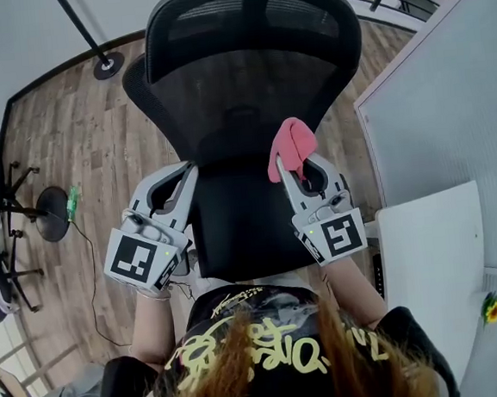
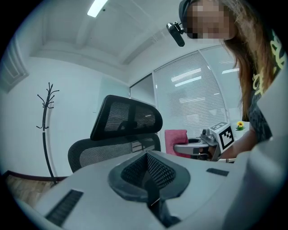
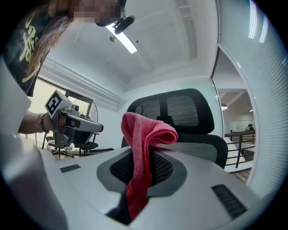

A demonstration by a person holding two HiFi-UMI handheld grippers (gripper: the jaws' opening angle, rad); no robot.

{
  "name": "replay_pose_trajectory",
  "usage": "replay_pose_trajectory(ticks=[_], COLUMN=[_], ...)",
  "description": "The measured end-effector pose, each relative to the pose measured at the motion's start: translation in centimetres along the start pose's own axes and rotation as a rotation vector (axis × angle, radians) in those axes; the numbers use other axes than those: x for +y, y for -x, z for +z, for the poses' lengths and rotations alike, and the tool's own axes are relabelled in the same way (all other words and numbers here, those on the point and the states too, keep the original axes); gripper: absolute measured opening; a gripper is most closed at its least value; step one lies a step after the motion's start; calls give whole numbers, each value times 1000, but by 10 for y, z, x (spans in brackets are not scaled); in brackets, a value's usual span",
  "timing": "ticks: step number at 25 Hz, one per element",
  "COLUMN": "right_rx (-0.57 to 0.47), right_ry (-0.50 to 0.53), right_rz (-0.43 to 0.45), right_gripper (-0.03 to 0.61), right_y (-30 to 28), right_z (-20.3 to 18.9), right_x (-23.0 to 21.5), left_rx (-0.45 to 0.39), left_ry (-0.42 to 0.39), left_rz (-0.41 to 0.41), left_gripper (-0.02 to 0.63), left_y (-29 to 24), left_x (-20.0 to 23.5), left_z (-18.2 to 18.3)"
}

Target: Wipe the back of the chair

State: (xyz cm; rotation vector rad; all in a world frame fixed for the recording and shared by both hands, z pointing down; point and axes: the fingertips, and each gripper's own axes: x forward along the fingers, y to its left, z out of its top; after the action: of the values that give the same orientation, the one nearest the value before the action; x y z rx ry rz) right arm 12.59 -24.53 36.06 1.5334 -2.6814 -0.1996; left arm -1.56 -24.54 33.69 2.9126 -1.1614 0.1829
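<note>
The black mesh office chair (image 1: 248,90) stands in front of me, its back facing me and the headrest (image 1: 250,20) on top. My right gripper (image 1: 291,170) is shut on a pink cloth (image 1: 292,144), held against the right part of the backrest; the cloth (image 3: 145,134) drapes out over the jaws of that gripper (image 3: 144,168). Level with it at the chair back's left edge, my left gripper (image 1: 185,183) is shut with nothing in it. From the left gripper (image 2: 147,170) I see the chair (image 2: 126,119) and the cloth (image 2: 176,140) beyond.
A white desk (image 1: 435,255) and a grey partition (image 1: 448,107) stand close on the right, with a small sunflower (image 1: 494,308) there. Another chair base (image 1: 53,214) and a green bottle (image 1: 73,202) sit on the wood floor at left. A coat stand's base (image 1: 109,65) is behind.
</note>
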Motion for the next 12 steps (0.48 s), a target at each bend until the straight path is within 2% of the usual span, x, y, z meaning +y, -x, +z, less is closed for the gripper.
replay_pose_trajectory(ticks=[12], right_rx=[-8], right_ry=[-5], right_rz=[-3], right_gripper=[60], right_y=[7], right_z=[1], right_x=[-7], left_rx=[-13], left_ry=[3], left_rz=[4], left_gripper=[-6], left_y=[-8], left_x=[-8], left_z=[2])
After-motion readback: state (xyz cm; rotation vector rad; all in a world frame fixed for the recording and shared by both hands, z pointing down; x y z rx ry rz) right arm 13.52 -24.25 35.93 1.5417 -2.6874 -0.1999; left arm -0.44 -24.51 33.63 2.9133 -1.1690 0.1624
